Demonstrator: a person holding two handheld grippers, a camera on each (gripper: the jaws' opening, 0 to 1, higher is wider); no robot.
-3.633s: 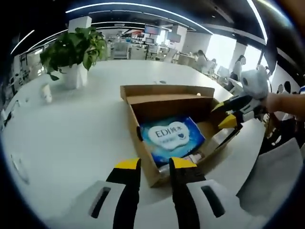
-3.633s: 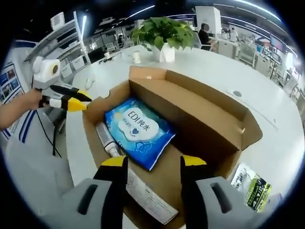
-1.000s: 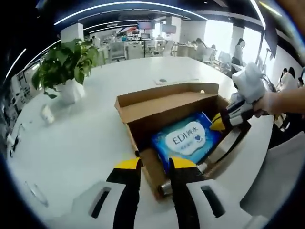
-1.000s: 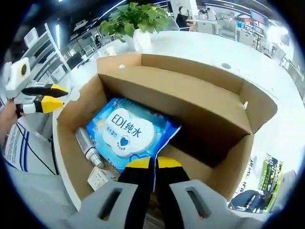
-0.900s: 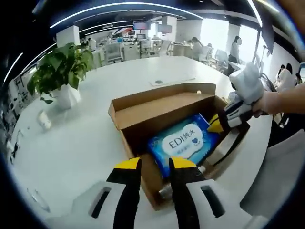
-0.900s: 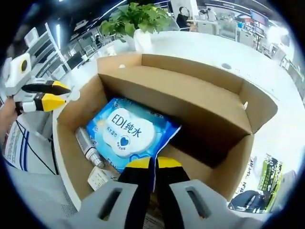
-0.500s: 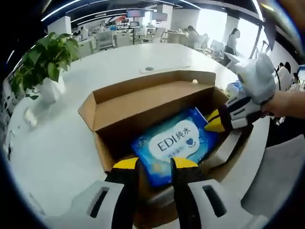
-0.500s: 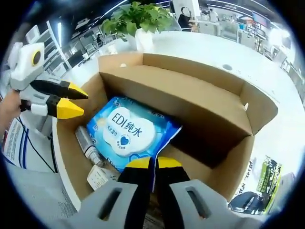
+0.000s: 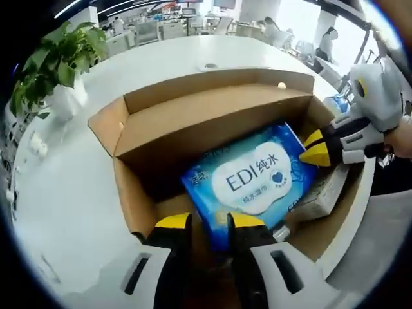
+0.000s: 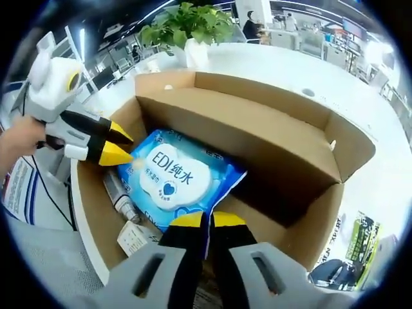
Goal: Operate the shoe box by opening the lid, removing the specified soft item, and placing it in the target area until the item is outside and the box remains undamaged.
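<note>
The box (image 10: 270, 154) stands open on the white tabletop (image 9: 58, 193), and the blue wipes pack (image 10: 172, 181) lies flat inside, beside a small tube (image 10: 120, 196). The right gripper (image 10: 206, 225) has its fingers together on the pack's near edge, apparently pinching it. The left gripper (image 9: 209, 224), fingers slightly apart, sits over the opposite edge. The pack looks soft, light and slick, so it is best held by a sealed edge.

Both grippers share one build: the left gripper (image 9: 209, 223) and the right gripper (image 10: 206, 223) have pale grey moulded bodies with slotted openings, black jaws and bright yellow tips. A bare hand (image 10: 18, 143) grips one body.
</note>
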